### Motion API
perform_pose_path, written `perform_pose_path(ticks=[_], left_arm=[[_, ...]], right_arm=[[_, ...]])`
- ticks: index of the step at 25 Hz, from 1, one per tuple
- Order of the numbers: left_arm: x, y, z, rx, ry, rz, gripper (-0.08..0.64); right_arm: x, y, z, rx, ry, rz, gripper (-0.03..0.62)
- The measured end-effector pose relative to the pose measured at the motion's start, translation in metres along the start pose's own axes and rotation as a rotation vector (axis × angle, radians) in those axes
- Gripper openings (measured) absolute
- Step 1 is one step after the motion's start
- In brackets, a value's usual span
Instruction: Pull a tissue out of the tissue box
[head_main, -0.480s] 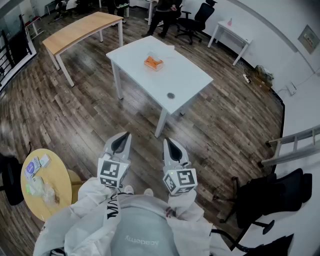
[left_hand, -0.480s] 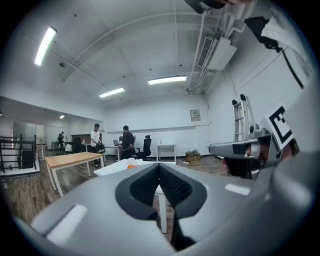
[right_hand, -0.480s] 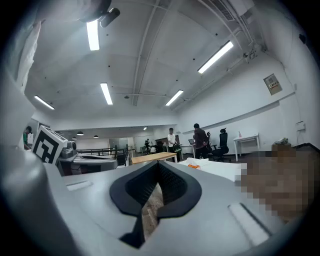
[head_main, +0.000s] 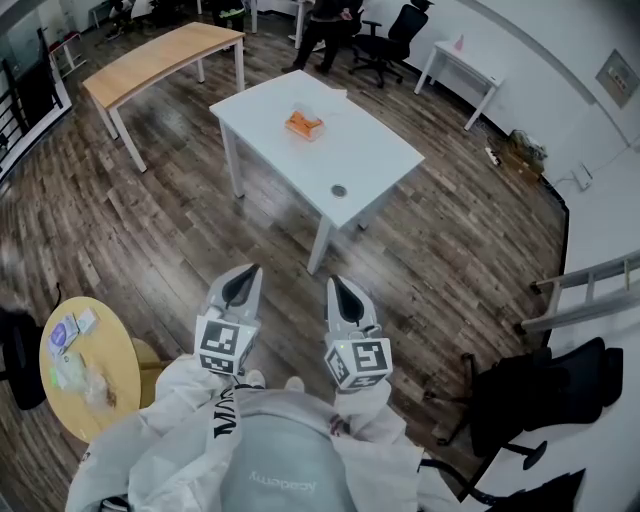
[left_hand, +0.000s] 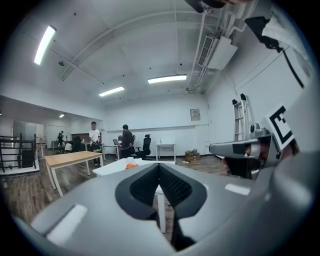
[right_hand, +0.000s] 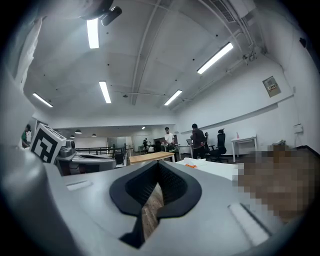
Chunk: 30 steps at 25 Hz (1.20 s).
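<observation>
The orange tissue box stands on a white table some way ahead of me, with white tissue showing at its top. It shows small and far off in the left gripper view and in the right gripper view. My left gripper and right gripper are held side by side close to my body, above the wooden floor and well short of the table. Both point towards the table. Each has its jaws shut with nothing between them.
A small round thing lies near the table's near edge. A long wooden table stands to the left, a round yellow side table at my left, a black chair at my right. People and office chairs are behind the table.
</observation>
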<state>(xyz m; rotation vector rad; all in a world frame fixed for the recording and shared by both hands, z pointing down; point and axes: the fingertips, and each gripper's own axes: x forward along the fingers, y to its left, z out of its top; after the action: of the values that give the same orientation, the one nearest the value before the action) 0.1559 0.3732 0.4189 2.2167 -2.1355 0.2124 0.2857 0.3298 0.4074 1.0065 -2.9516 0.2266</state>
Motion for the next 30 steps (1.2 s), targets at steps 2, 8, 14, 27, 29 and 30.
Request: perform_pose_path(ticks=[2, 8, 14, 27, 29, 30], left_arm=[[0.001, 0.0, -0.002, 0.001, 0.006, 0.005, 0.0], [0.007, -0.004, -0.001, 0.006, 0.009, 0.017, 0.0], [0.011, -0.014, 0.001, 0.008, 0.007, 0.017, 0.0], [0.019, -0.03, -0.001, 0.01, 0.013, 0.048, 0.0], [0.019, -0.033, 0.0, 0.01, 0.009, 0.047, 0.0], [0.02, -0.035, 0.001, 0.012, 0.005, 0.044, 0.0]], right_arm=[[0.0, -0.002, 0.0, 0.0, 0.0, 0.002, 0.002], [0.001, -0.009, -0.003, 0.01, 0.005, 0.017, 0.002], [-0.001, -0.019, -0.005, 0.014, 0.009, 0.025, 0.002], [-0.009, -0.035, -0.004, 0.016, -0.003, 0.057, 0.002], [-0.011, -0.039, -0.005, 0.018, -0.003, 0.055, 0.002], [-0.011, -0.04, -0.005, 0.02, -0.003, 0.054, 0.002]])
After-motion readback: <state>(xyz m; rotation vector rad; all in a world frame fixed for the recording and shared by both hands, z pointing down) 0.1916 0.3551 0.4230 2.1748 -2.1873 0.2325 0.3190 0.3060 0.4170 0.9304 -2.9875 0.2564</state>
